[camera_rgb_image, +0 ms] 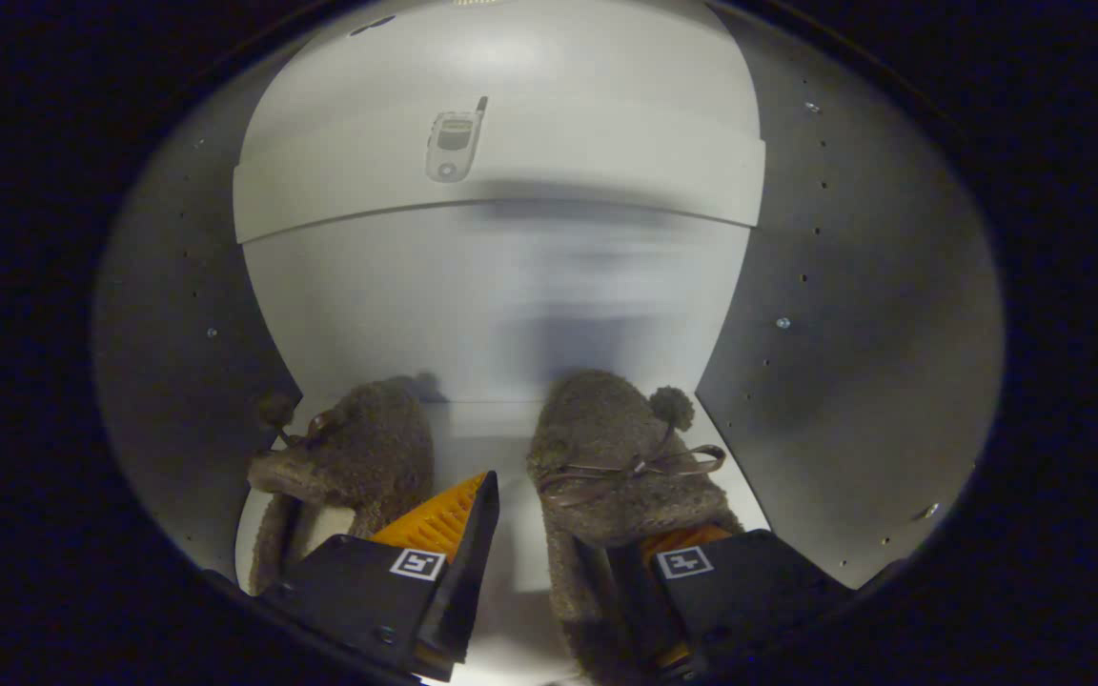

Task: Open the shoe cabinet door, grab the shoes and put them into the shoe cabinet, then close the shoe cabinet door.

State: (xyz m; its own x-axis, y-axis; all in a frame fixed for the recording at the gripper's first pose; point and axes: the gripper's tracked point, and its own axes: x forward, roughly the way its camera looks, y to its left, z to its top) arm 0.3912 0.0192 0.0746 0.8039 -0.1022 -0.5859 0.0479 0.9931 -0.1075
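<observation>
Both slippers sit inside the cabinet (854,314) on its floor: the right slipper (620,457) and the left slipper (358,457) beside it. The gripper (549,534) stands open, holding nothing, straddling the right slipper's inner edge. Soft, light and fuzzy, they look best pinched at the collar.

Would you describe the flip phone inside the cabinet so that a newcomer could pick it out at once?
Look inside the shoe cabinet, past the open gripper and the two fuzzy brown slippers on its floor. On the upper shelf lies a small silver flip phone with a stubby antenna, the one hard, shiny thing there.
</observation>
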